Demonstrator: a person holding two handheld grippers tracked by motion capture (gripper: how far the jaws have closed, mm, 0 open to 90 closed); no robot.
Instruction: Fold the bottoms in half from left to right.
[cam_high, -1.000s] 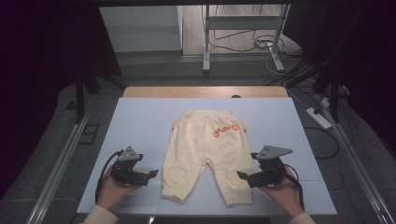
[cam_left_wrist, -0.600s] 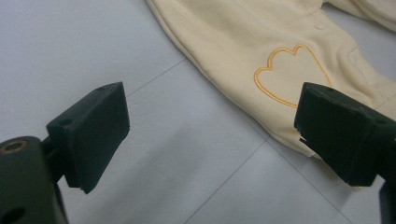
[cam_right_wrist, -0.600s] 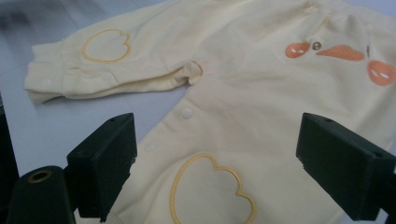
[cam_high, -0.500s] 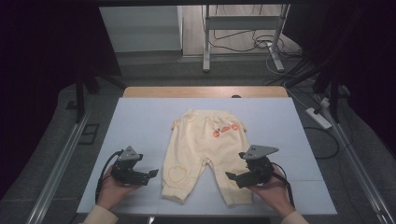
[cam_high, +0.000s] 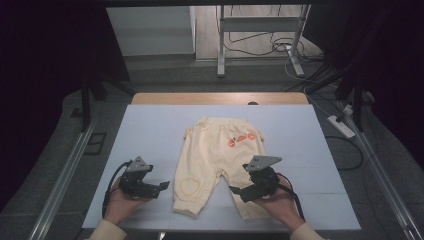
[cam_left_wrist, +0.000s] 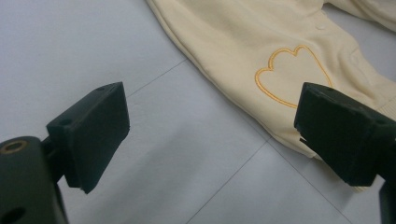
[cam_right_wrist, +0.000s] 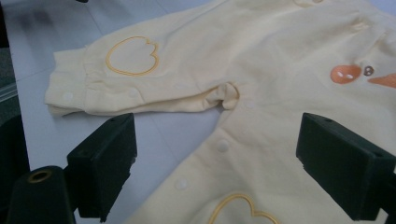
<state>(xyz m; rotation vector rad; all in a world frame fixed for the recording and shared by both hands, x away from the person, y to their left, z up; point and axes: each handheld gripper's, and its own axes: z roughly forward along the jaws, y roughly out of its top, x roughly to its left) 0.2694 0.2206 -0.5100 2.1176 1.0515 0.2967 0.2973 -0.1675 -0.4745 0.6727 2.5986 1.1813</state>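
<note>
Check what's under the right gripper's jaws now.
The pale yellow cotton baby trousers: the right gripper, jaws apart, hangs over a leg and its snaps. The blue-grey table mat beneath that cloth is covered.

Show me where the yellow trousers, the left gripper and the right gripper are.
yellow trousers (cam_high: 220, 145): high view, upper middle of the cloth.
left gripper (cam_high: 162, 186): high view, between its open jaws.
right gripper (cam_high: 236, 190): high view, between its open jaws.

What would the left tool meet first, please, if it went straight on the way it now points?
Probably the trousers: the open left tool points at the leg with the stitched heart, bare table before it. Depth is unclear.
</note>
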